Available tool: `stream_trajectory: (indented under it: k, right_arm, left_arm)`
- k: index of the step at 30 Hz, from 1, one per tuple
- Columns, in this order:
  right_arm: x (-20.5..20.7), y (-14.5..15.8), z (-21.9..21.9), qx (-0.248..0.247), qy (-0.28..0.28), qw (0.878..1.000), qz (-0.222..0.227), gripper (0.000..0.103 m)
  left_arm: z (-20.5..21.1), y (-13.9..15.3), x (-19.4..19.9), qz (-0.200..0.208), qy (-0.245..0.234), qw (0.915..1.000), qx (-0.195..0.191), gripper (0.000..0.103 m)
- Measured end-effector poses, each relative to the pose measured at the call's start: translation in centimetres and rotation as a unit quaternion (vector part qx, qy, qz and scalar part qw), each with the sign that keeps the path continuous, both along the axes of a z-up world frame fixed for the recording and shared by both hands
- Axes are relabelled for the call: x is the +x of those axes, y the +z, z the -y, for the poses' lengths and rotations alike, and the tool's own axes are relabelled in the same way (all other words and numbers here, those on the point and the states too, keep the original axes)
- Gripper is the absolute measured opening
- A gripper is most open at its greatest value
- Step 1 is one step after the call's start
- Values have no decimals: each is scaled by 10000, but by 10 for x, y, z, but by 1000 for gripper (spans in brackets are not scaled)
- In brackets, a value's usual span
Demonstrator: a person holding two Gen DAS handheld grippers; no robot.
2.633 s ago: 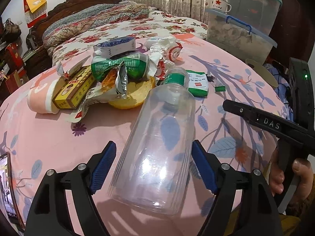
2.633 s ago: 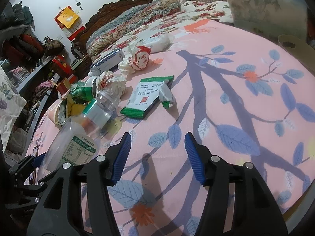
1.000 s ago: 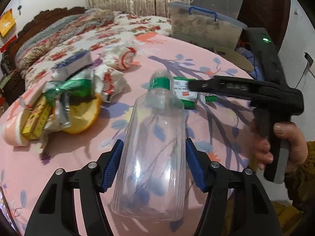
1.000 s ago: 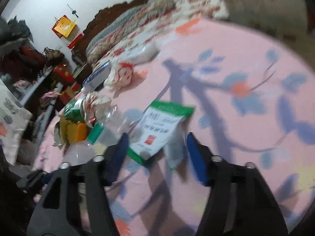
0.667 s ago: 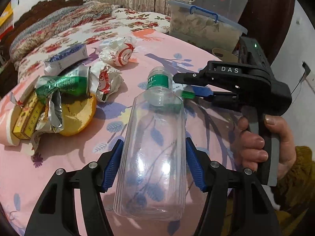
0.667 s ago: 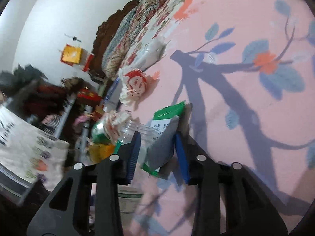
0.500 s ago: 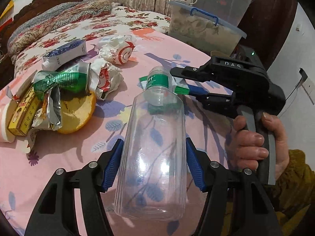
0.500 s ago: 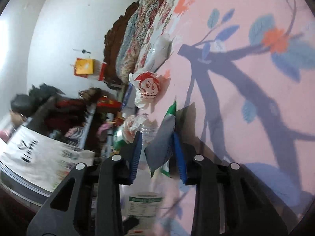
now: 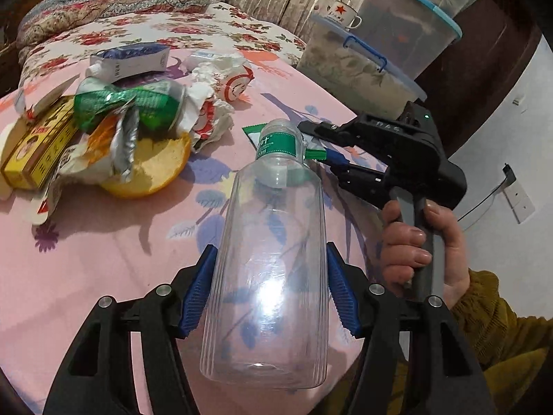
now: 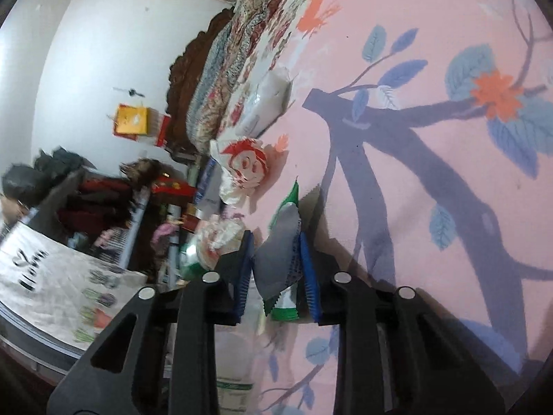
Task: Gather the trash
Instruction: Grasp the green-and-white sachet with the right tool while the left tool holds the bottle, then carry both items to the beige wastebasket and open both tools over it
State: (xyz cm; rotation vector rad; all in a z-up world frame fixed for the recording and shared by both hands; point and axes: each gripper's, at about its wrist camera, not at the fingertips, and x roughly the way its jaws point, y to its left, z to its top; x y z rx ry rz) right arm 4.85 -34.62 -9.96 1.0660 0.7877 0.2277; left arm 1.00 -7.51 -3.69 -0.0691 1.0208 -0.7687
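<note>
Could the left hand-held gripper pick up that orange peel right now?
Probably not yet. The left hand-held gripper is shut on the clear plastic bottle, so its jaws are full. The orange peel itself lies uncovered on its near side.

A: Surface? Pink floral tablecloth [image 9: 103,242].
B: On it: yellow box [image 9: 38,148], orange peel [image 9: 155,169], green can [image 9: 128,107], crumpled wrappers [image 9: 221,79], blue-white carton [image 9: 131,60], all clustered at far left.
</note>
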Motion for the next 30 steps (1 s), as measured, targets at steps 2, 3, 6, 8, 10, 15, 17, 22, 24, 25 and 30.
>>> stream_trajectory:
  k: [2, 3, 6, 8, 10, 15, 17, 22, 24, 25, 30]
  right_arm:
    - [5, 0, -6, -311, 60, 9994, -120, 17]
    - [7, 3, -11, -546, 77, 9984, -155, 17]
    - [7, 2, -14, -778, 141, 9967, -171, 7]
    - [4, 5, -14, -883, 118, 9960, -118, 7]
    - [-3, 9, -7, -968, 44, 9953, -50, 6]
    - [-28, 16, 37, -989, -375, 9943, 129, 6]
    - [-38, 18, 54, -971, -532, 9937, 176, 6]
    - [-65, 19, 114, -907, -1105, 9893, 278, 6]
    - [-78, 19, 141, -899, -1365, 9861, 301, 6]
    - [-83, 20, 153, -919, -1474, 9843, 316, 6]
    - [-105, 25, 232, -1145, -2112, 9703, 286, 6]
  left_arm:
    - [-4, 0, 0, -55, 11, 10000, -82, 58]
    - [-6, -1, 1, -93, 10, 9999, -132, 58]
    - [-7, -1, 3, -147, -6, 9997, -173, 58]
    - [-4, 1, 2, -70, -13, 9999, -90, 58]
    - [0, 5, 2, 33, -22, 10000, -4, 58]
    - [16, 15, 6, 114, -173, 9998, 27, 58]
    - [30, 20, 8, 169, -291, 9994, 104, 58]
    - [88, 32, 17, 270, -742, 9965, 267, 58]
    - [115, 34, 25, 219, -918, 9951, 286, 58]
    - [128, 34, 29, 189, -997, 9944, 289, 58]
    - [213, 40, 54, 56, -1438, 9893, 250, 58]
